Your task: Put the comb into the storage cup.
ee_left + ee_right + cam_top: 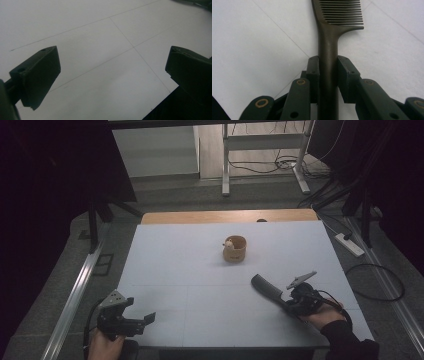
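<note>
A dark comb (267, 291) lies on the white table (190, 270) at the right front, teeth end pointing away to the left. My right gripper (286, 304) is shut on its handle; in the right gripper view the two pads (313, 72) press on either side of the comb's handle (328, 50), with the teeth beyond. At the table's front left edge my left gripper (149, 318) hovers open. Its jaws stand wide apart in the left gripper view (112, 62), with bare tabletop between them.
A small wooden cup (234, 249) with a pale little figure in it stands at the middle of the table, farther back. Off the right side, a power strip (350, 245) and cables lie on the floor. A metal rail (75, 295) runs along the left.
</note>
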The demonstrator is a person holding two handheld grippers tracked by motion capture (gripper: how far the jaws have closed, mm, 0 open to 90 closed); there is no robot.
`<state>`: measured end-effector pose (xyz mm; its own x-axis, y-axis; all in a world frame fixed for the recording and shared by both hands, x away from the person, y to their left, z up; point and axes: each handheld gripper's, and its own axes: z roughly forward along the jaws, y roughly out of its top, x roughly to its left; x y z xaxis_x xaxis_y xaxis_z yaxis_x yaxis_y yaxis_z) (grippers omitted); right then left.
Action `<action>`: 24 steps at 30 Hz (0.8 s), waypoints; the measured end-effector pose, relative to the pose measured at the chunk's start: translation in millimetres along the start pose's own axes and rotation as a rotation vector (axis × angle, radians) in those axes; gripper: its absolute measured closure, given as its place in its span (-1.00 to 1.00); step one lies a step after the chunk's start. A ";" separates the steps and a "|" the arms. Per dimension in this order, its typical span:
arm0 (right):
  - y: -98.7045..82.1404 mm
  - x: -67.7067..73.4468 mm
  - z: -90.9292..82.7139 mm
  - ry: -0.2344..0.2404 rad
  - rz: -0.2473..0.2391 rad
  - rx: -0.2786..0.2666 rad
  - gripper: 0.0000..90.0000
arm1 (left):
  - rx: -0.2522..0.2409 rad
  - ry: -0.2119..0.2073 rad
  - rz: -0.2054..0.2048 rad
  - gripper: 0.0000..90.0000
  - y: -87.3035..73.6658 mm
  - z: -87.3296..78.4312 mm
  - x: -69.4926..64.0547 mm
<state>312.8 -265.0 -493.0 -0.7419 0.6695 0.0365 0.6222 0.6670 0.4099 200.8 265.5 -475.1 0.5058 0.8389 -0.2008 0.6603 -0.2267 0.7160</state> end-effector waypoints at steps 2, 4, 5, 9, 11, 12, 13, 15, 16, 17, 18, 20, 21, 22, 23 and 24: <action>0.0 0.1 -0.9 -0.004 -0.004 -0.008 0.61 | -0.003 -0.001 0.002 -0.98 0.6 -0.6 -0.2; -0.1 0.1 -3.2 0.001 -0.014 -0.026 0.61 | -0.011 -0.001 0.009 -0.98 2.4 -1.5 -1.0; -0.2 0.3 -3.9 0.001 -0.015 -0.030 0.61 | -0.011 -0.001 0.009 -0.97 2.4 -1.5 -1.0; -0.7 -0.2 -7.3 0.005 -0.024 -0.045 0.61 | -0.001 -0.003 0.038 -0.97 6.0 0.0 -4.0; -0.7 -0.6 -9.5 0.003 -0.023 -0.058 0.61 | -0.011 -0.018 0.045 -0.98 7.6 1.2 -4.8; -0.8 -0.7 -10.5 0.001 -0.024 -0.065 0.61 | -0.014 -0.024 0.049 -0.98 8.5 1.7 -4.8; -0.8 -0.7 -11.6 -0.001 -0.025 -0.072 0.61 | -0.019 -0.028 0.052 -0.98 9.5 1.9 -5.0; -0.8 -0.9 -12.5 0.002 -0.027 -0.078 0.61 | -0.025 -0.031 0.056 -0.98 10.5 2.1 -5.2; -0.8 -0.2 -14.4 0.004 -0.029 -0.094 0.61 | -0.033 -0.029 0.063 -1.00 12.4 2.5 -5.7; -1.0 0.0 -15.6 0.013 -0.033 -0.101 0.61 | -0.038 -0.024 0.069 -1.00 13.4 2.5 -5.8; -1.4 0.4 -16.5 0.021 -0.038 -0.112 0.61 | -0.043 -0.025 0.069 -1.00 14.1 2.7 -5.9; -2.1 1.3 -18.1 0.026 -0.040 -0.128 0.61 | -0.049 -0.028 0.069 -1.00 15.7 3.4 -5.6; -2.2 1.6 -19.0 0.026 -0.042 -0.134 0.61 | -0.052 -0.032 0.068 -1.00 16.5 3.8 -5.6; -2.3 1.9 -19.6 0.028 -0.043 -0.141 0.61 | -0.052 -0.034 0.067 -1.00 17.2 4.5 -5.6; -2.3 2.1 -20.3 0.029 -0.048 -0.146 0.61 | -0.055 -0.037 0.066 -1.00 18.0 5.3 -5.7; -2.2 2.7 -20.8 0.030 -0.051 -0.149 0.61 | -0.054 -0.039 0.066 -1.00 19.0 6.0 -6.1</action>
<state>304.2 -271.5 -474.8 -0.7797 0.6249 0.0383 0.5413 0.6421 0.5429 213.6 253.2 -464.3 0.5692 0.8030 -0.1767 0.5943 -0.2533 0.7633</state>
